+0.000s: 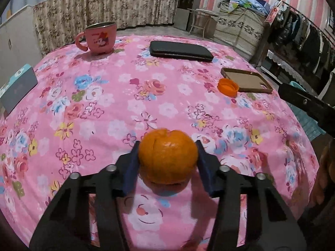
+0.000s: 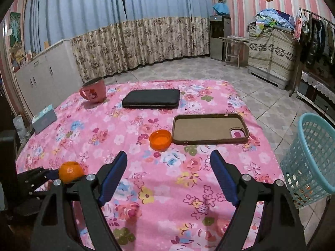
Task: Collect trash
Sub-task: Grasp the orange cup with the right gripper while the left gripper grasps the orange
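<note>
The left gripper (image 1: 167,156) had its blue pads clamped against both sides of the orange peel (image 1: 168,156) on the floral tablecloth (image 1: 104,108), while the right gripper (image 2: 168,167) stood wide apart with nothing between its fingers. Beside the table stood a teal mesh basket (image 2: 312,159) with orange scraps at its bottom, and a pink mug (image 2: 94,91) sat at the far corner, its contents hidden.

On the flowered tablecloth (image 2: 188,167) there was one orange (image 1: 167,159), one orange bottle cap (image 2: 160,140), one pink mug (image 2: 94,92), one black pouch (image 2: 151,98), one brown phone case (image 2: 209,128) and one small box (image 2: 44,120) — six loose things. Beside the table stood one blue basket (image 2: 309,156) — and two grippers showed, left (image 1: 167,163) and right (image 2: 168,165).
</note>
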